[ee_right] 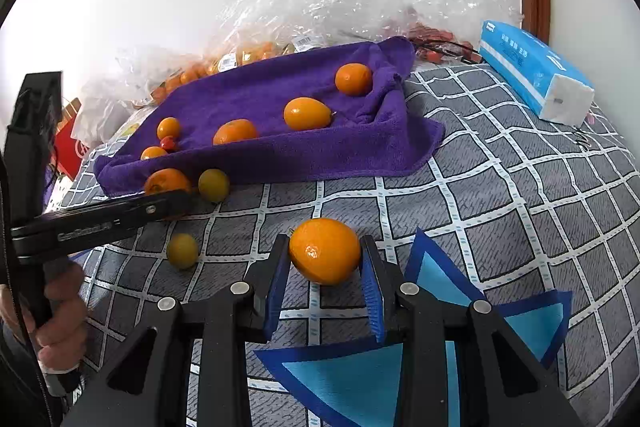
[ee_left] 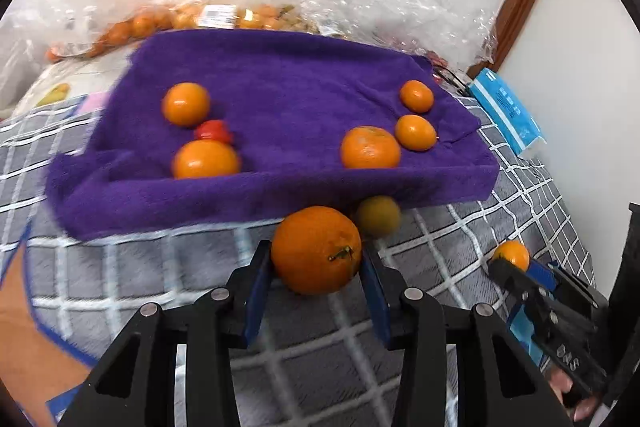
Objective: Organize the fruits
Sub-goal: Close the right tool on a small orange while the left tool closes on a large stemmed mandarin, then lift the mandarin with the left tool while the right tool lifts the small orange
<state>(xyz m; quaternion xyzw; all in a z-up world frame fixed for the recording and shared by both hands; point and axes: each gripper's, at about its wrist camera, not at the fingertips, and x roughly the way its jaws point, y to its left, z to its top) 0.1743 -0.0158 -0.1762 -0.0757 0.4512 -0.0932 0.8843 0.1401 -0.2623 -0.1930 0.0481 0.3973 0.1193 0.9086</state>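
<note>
Left gripper clamped across a big firm orange just before the purple towel on the bed, right gripper clamped on a smaller smooth mandarin; round, slick-skinned, best pinched mid-girth, gently against bruising.

My left hand-held gripper clamps an orange over the checked bed cover, a green fruit just behind it. Five oranges and a red fruit lie on the purple towel beyond.
</note>
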